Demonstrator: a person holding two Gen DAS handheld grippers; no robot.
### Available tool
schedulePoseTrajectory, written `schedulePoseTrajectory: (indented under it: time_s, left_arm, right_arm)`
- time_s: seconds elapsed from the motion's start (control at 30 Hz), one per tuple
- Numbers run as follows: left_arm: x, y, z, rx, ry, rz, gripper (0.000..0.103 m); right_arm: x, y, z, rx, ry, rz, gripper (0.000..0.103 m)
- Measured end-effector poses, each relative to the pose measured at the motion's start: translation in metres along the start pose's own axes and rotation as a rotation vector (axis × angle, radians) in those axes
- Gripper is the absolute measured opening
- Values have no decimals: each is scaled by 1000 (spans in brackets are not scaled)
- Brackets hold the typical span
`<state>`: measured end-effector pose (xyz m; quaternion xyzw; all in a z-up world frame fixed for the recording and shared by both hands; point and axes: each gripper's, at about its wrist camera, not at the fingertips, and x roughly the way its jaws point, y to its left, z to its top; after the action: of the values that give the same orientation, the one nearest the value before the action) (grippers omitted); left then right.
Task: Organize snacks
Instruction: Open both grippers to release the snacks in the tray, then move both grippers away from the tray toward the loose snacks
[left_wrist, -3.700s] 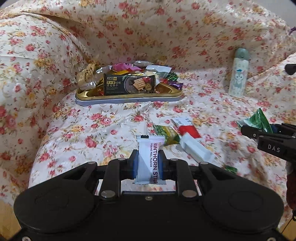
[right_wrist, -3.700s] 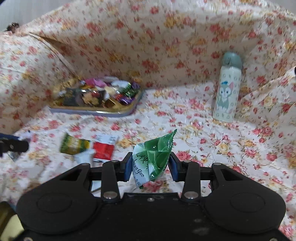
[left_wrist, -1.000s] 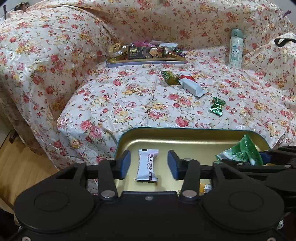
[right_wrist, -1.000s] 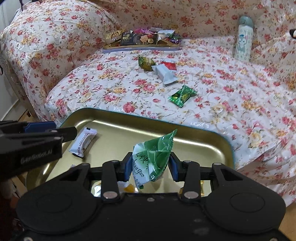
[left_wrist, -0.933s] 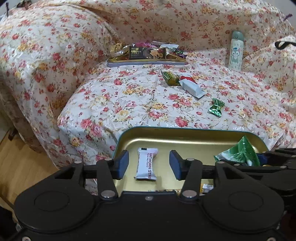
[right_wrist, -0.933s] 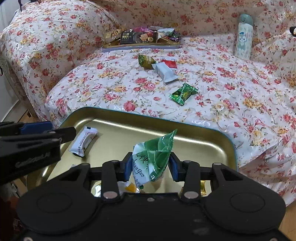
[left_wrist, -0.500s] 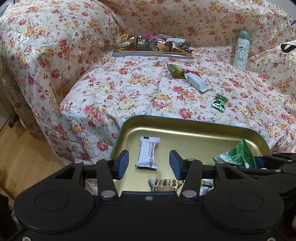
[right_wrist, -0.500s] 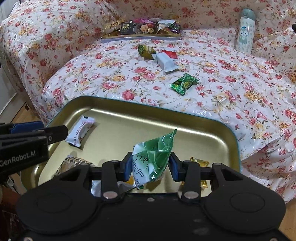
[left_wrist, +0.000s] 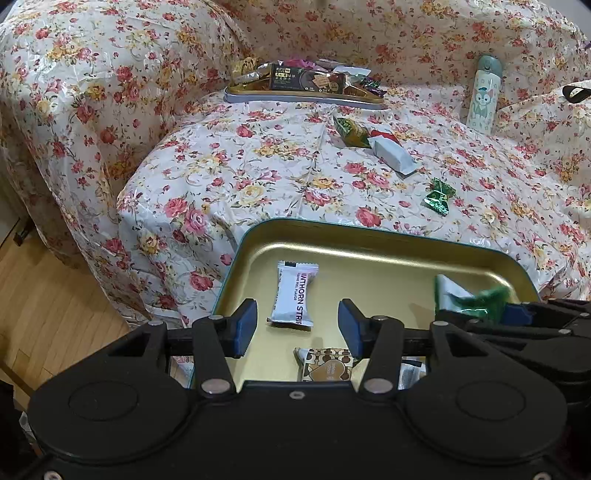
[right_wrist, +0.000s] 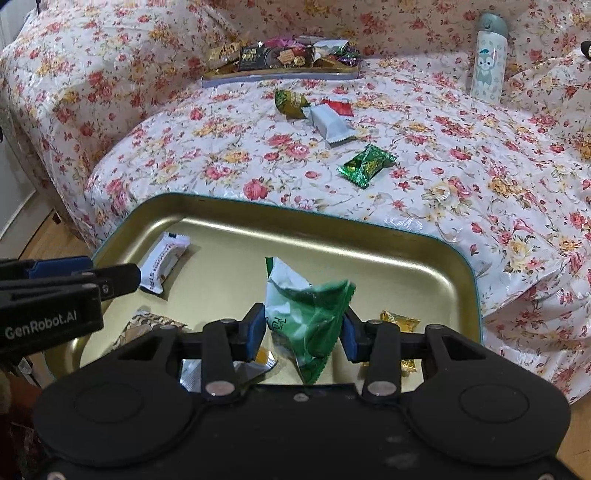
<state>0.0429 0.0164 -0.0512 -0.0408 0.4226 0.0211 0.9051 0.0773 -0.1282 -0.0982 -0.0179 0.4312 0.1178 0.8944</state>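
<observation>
A gold tray (left_wrist: 369, 254) (right_wrist: 332, 236) sits in front of the sofa. My left gripper (left_wrist: 297, 325) is open above it; the white hawthorn strip packet (left_wrist: 295, 295) (right_wrist: 164, 264) lies loose in the tray. My right gripper (right_wrist: 303, 328) is open; the green snack bag (right_wrist: 306, 314) (left_wrist: 465, 295) is blurred and tilted between the pads, dropping into the tray. Other wrapped snacks lie in the tray, among them a brown patterned one (left_wrist: 327, 363) and a gold candy (right_wrist: 400, 321).
On the floral sofa lie an olive packet (right_wrist: 291, 101), a red packet (right_wrist: 338, 107), a white packet (right_wrist: 330, 127) and a green candy (right_wrist: 367, 164). A second tray full of snacks (right_wrist: 280, 75) stands at the back. A white bottle (right_wrist: 489, 55) stands at the right.
The right gripper has opened and the green bag has slipped and tilted downward. The left gripper released the hawthorn packet into the tray earlier and has drawn back slightly.
</observation>
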Motion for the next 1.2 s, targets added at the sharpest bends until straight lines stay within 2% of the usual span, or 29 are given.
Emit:
schedulePoseTrajectory:
  time_s: [0.4, 0.9, 1.2]
  left_arm:
    - [-6, -3, -1, 16, -12, 2, 56]
    - [-20, -15, -5, 53, 17, 8, 56]
    - [-14, -14, -8, 41, 74, 7, 56]
  right_arm:
    - [-39, -9, 3, 18, -99, 3, 48]
    - [-61, -10, -15, 28, -84, 16, 50]
    - [-61, -16, -18, 44, -68, 0, 51]
